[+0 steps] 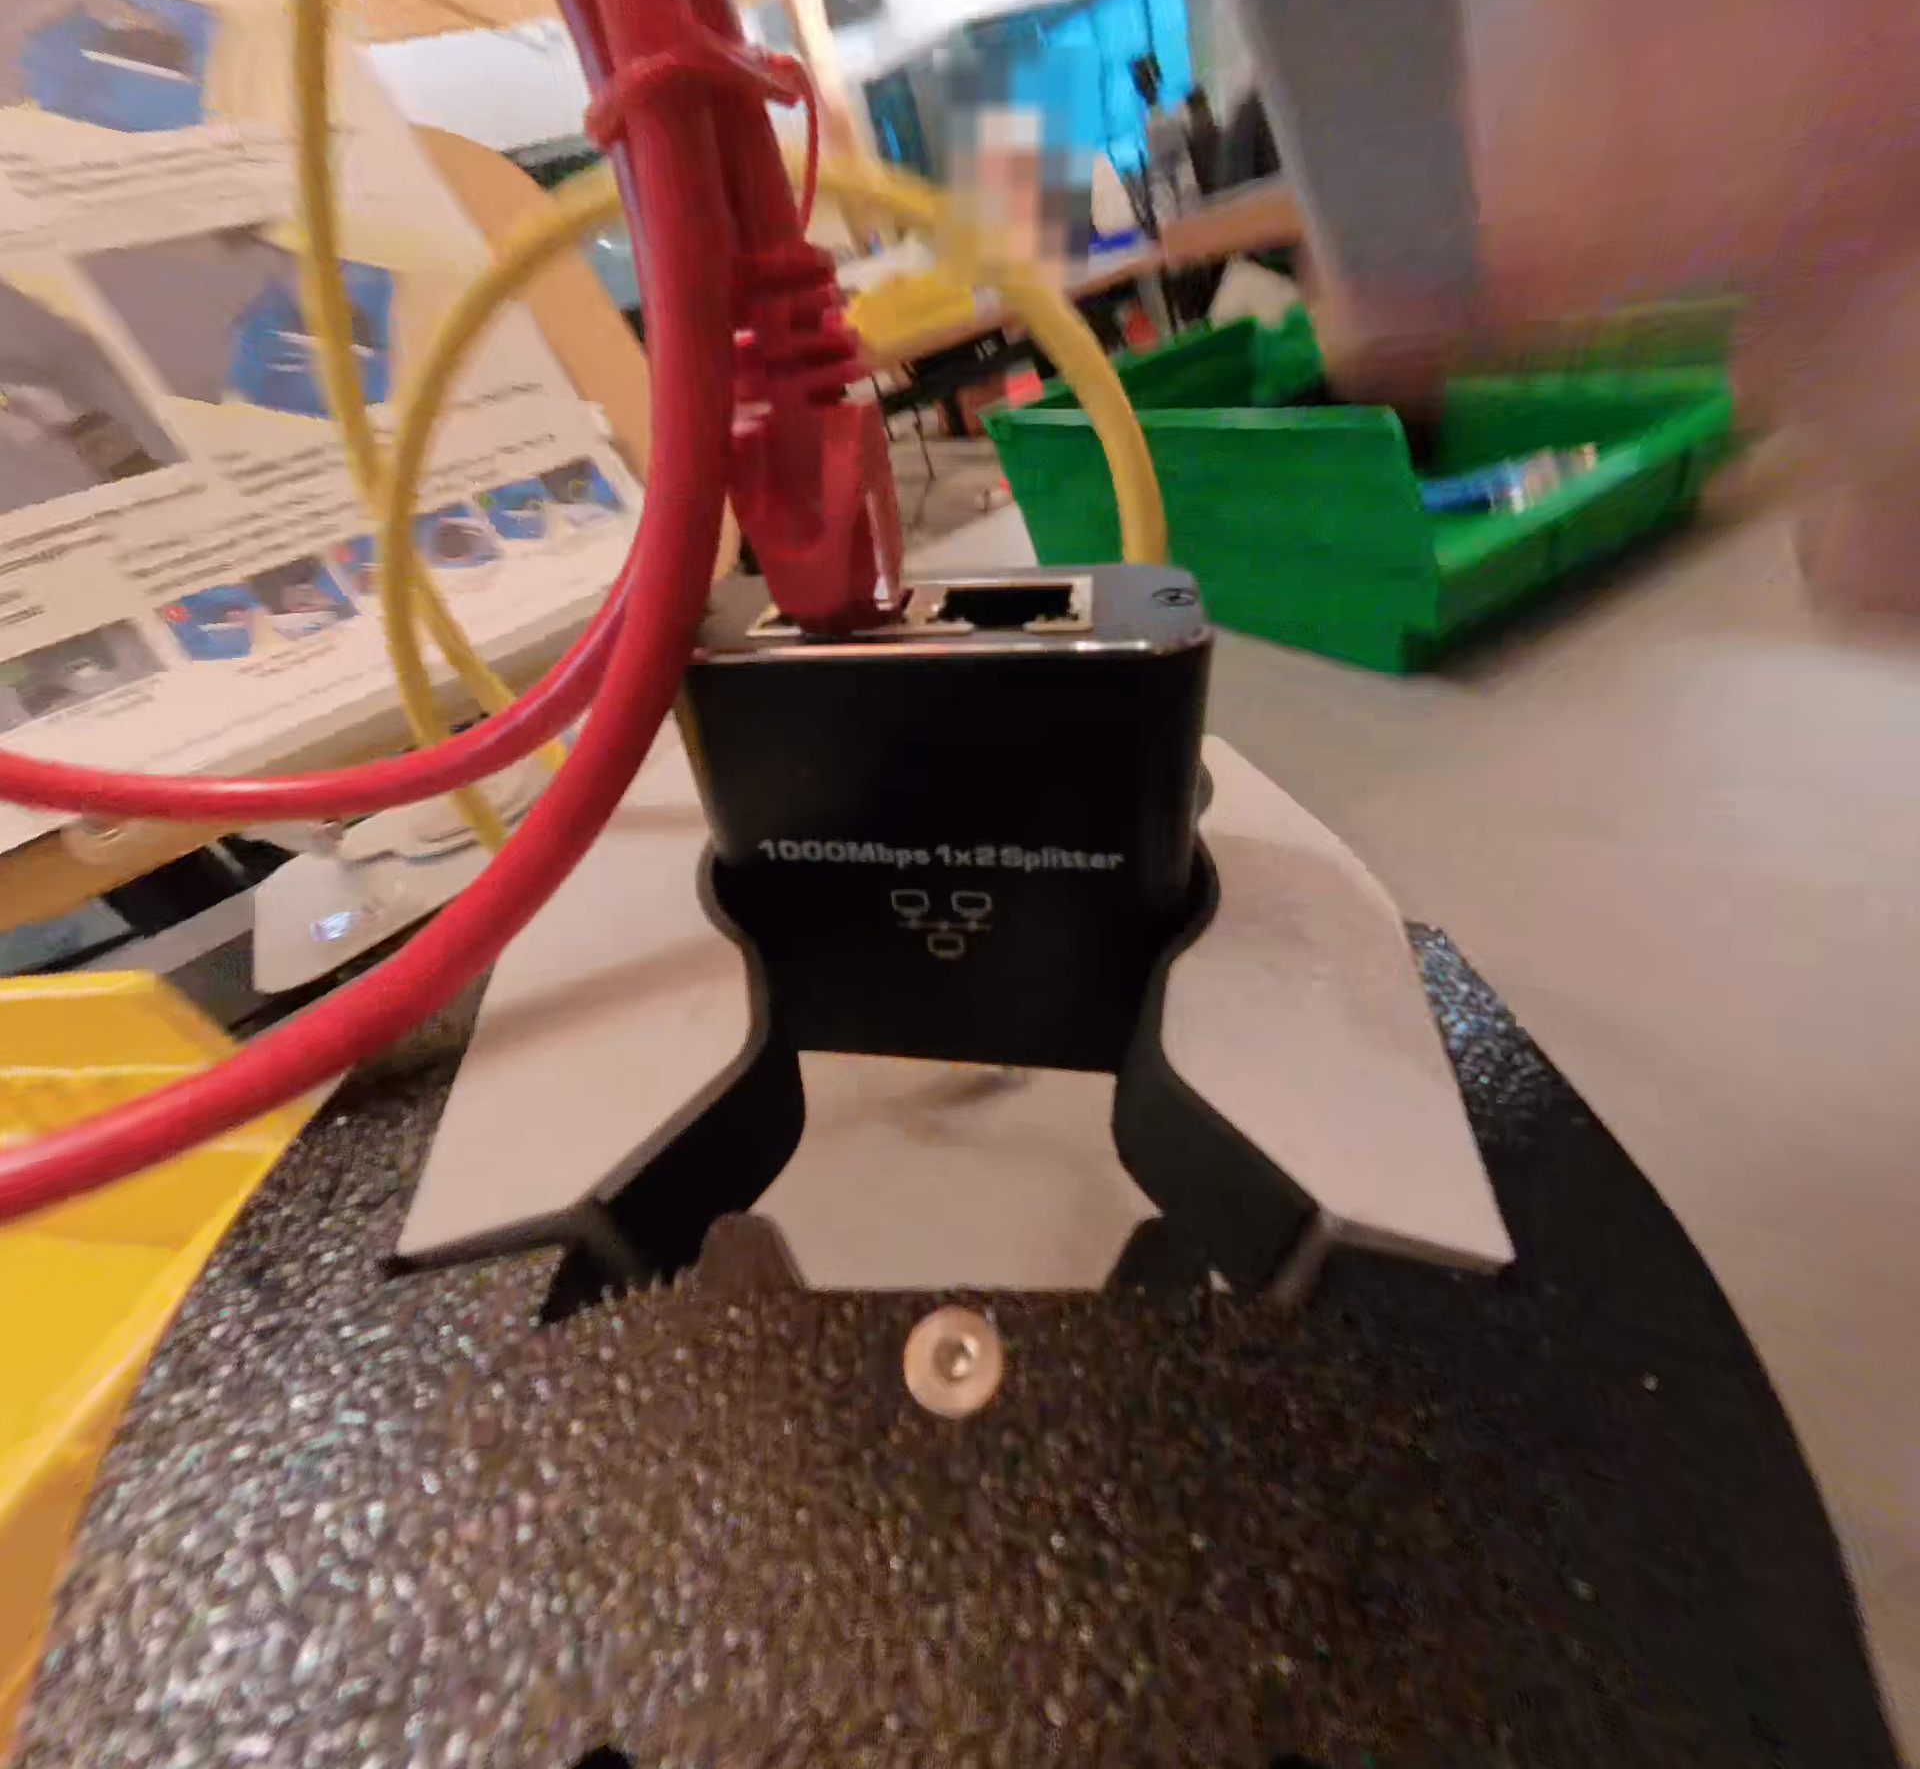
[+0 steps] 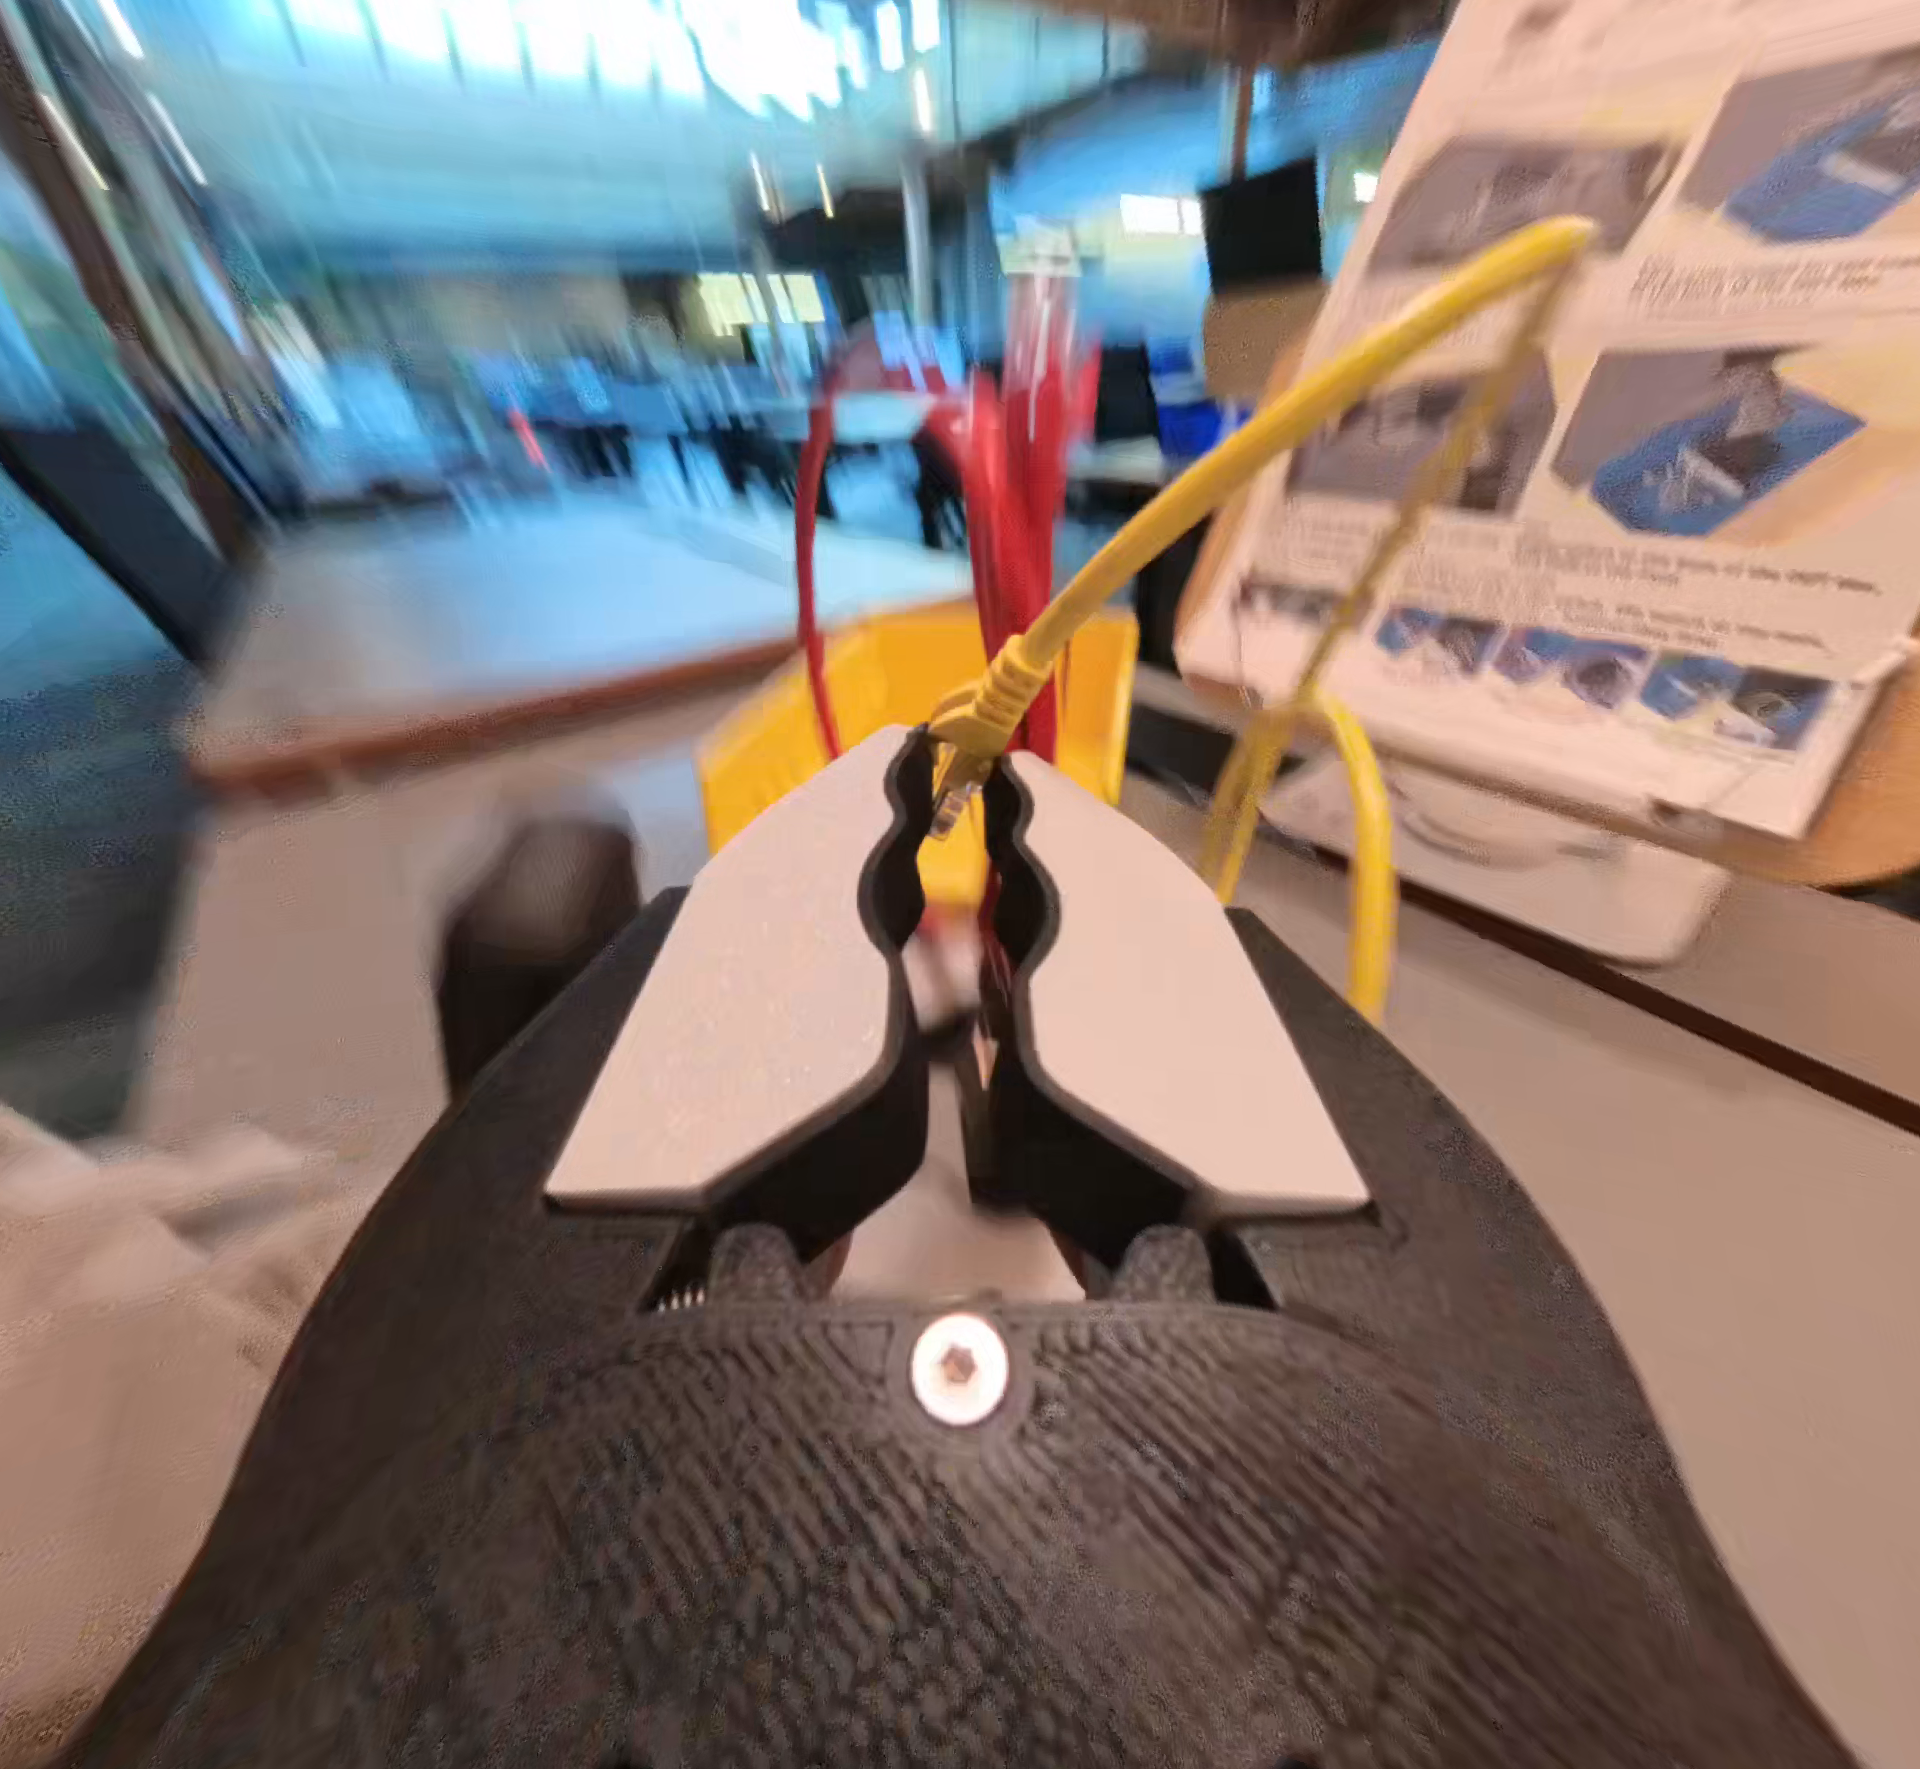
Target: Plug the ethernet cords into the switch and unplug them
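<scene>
Left tool (image 1: 951,898) is clamped on the black switch (image 1: 945,784), both fingers pressed against its lower sides, the box standing upright with its two ports facing up. Red cord (image 1: 644,514) is plugged into the port on the left of the switch's top face, its red plug (image 1: 821,493) leaning a little to the left; the port beside it on the right is open. From that plug the red cord climbs into a tied bundle above the switch, and loose red loops sweep down and away to the switch's left.

Yellow cord (image 1: 1101,389) arcs behind the switch, dropping out of sight just behind its right rear edge. To the switch's left stands a tilted instruction sheet (image 1: 260,431) with photos on it, and a yellow bin (image 1: 94,1200) sits at the lower left. Right of the switch, farther back on the grey surface (image 1: 1610,836), lies a green bin (image 1: 1299,514).

Over to the right tool (image 2: 961,784): it is pinched tight on the yellow cord's plug (image 2: 982,717), fingertips gripping it, the clear tip pointing down between the fingers. That cord (image 2: 1247,441) rises up and right toward the sheet (image 2: 1621,431). The switch cannot be made out in this blurred view; the plug is held in the air, in no port.
</scene>
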